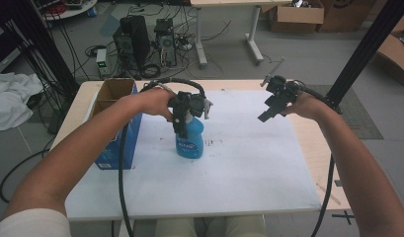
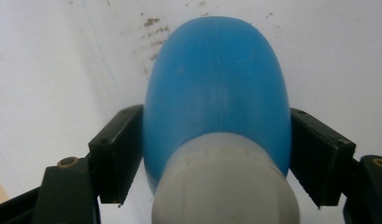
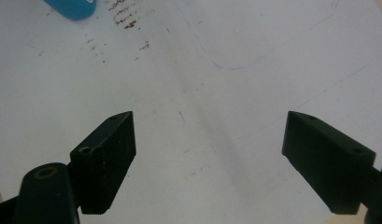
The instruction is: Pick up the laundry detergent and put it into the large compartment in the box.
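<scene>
Your table (image 1: pixel 268 177) is covered in white, stained paper, with computer towers (image 1: pixel 133 42) and cardboard boxes (image 1: pixel 296 15) on the floor behind. The blue bottle (image 1: pixel 190 140) stands upright near its middle, neck up, your left gripper (image 2: pixel 216 154) clamped on its shoulders. Your right gripper (image 3: pixel 209 158) hangs open above bare paper, well apart.

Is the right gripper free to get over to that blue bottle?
Probably yes. The right gripper hovers with jaws open, and only bare white table lies between it and the blue bottle, though the left gripper already clasps it.
</scene>
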`<act>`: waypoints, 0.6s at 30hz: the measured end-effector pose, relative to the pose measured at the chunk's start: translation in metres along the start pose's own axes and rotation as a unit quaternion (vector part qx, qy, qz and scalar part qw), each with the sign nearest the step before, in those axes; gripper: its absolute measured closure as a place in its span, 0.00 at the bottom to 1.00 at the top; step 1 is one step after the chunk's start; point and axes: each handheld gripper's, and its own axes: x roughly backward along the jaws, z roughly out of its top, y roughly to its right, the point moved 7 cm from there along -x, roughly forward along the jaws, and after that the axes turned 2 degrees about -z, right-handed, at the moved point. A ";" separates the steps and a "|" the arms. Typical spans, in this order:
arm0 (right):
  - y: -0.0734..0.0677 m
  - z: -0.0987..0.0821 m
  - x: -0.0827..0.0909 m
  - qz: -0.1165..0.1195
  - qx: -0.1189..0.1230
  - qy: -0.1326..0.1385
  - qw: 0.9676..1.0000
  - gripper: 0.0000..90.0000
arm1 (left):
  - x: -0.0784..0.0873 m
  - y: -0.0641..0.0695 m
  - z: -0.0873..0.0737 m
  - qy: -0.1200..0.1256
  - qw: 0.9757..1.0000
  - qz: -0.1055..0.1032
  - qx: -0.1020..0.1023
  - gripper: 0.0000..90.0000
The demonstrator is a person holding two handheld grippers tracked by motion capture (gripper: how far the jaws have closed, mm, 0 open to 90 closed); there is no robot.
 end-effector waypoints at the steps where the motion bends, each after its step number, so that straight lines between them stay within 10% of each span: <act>1: 0.000 0.000 0.000 0.000 0.000 0.000 1.000 0.20 | 0.000 0.000 0.000 0.000 1.000 0.000 -0.001 0.30; 18: -0.002 0.003 0.000 0.003 0.002 -0.001 1.000 0.20 | 0.003 0.001 -0.002 0.006 1.000 -0.001 -0.002 0.37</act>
